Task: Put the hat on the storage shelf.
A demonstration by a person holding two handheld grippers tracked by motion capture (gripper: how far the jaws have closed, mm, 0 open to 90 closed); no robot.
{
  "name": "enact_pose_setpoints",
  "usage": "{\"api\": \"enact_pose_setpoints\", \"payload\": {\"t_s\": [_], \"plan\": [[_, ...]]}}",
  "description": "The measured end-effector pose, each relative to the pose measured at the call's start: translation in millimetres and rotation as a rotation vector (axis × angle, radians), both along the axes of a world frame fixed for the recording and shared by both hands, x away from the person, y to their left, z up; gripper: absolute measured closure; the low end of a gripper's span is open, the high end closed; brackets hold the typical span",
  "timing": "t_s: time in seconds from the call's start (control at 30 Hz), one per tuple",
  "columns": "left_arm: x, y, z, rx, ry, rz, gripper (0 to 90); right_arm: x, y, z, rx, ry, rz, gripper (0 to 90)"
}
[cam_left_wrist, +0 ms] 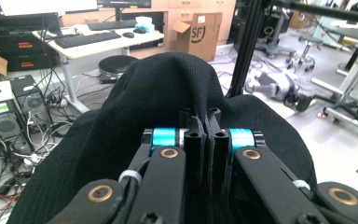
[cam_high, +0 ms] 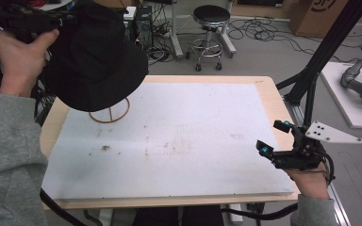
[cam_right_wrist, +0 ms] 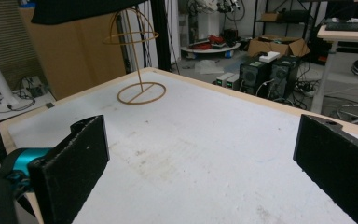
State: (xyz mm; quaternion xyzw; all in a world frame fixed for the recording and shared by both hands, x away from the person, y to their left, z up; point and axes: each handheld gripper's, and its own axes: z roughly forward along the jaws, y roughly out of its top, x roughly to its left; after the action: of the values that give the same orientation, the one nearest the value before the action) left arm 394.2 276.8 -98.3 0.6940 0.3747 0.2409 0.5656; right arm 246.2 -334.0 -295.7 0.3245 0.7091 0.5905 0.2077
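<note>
Left claw (cam_left_wrist: 204, 133) clenched on floppy black fabric bucket hat (cam_high: 94, 56), held high above thin wooden wire hat stand (cam_right_wrist: 137, 60) at table's (cam_high: 179, 136) far left corner. Right claw (cam_high: 271, 138) released, idle near right edge. Risks: snagging brim, toppling light stand, cloth slipping out.

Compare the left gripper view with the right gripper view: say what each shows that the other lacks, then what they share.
Left gripper view: the left gripper with its jaws shut on a fold of the black hat, and a desk with keyboards behind.

Right gripper view: the right gripper with its jaws wide apart and nothing between them, the white table top, and the wire hat stand rising from its ring base.

Both: the black hat, seen in the right gripper view as a dark brim above the stand.
</note>
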Motion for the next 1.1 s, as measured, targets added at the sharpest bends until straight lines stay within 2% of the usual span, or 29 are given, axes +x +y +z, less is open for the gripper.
{"api": "enact_pose_setpoints", "payload": {"t_s": [0.3, 0.47, 0.67, 0.73, 0.83, 0.97, 1.03, 1.1], "plan": [[18.9, 20.7, 11.8, -0.004, 0.005, 0.062, 88.1, -12.7, -5.0, -0.2, -0.021, -0.002, -0.018, 2.8], [37.3, 32.5, 8.4, -0.016, 0.021, 0.106, 88.1, -16.7, -3.9, -0.6, -0.036, -0.001, -0.021, 2.9], [58.3, 39.0, -5.5, -0.020, 0.059, 0.136, 88.1, -19.7, -1.5, 4.3, -0.043, -0.019, -0.028, 2.9], [64.5, 37.9, -10.6, -0.002, 0.073, 0.138, 88.1, -21.1, -2.2, 6.2, -0.042, -0.039, -0.032, 2.9], [71.9, 35.2, -17.4, 0.022, 0.089, 0.145, 88.0, -21.2, -3.0, 7.9, -0.038, -0.044, -0.040, 2.9], [79.6, 38.2, -35.0, -0.020, 0.106, 0.163, 88.1, -19.8, -3.1, 7.1, -0.044, -0.036, -0.036, 2.9], [83.0, 40.7, -44.4, -0.010, 0.131, 0.176, 88.0, -19.2, -2.9, 7.0, -0.043, -0.037, -0.035, 2.9], [84.7, 44.1, -53.9, -0.024, 0.139, 0.180, 88.0, -19.4, -3.0, 7.2, -0.043, -0.037, -0.033, 2.9]]}}
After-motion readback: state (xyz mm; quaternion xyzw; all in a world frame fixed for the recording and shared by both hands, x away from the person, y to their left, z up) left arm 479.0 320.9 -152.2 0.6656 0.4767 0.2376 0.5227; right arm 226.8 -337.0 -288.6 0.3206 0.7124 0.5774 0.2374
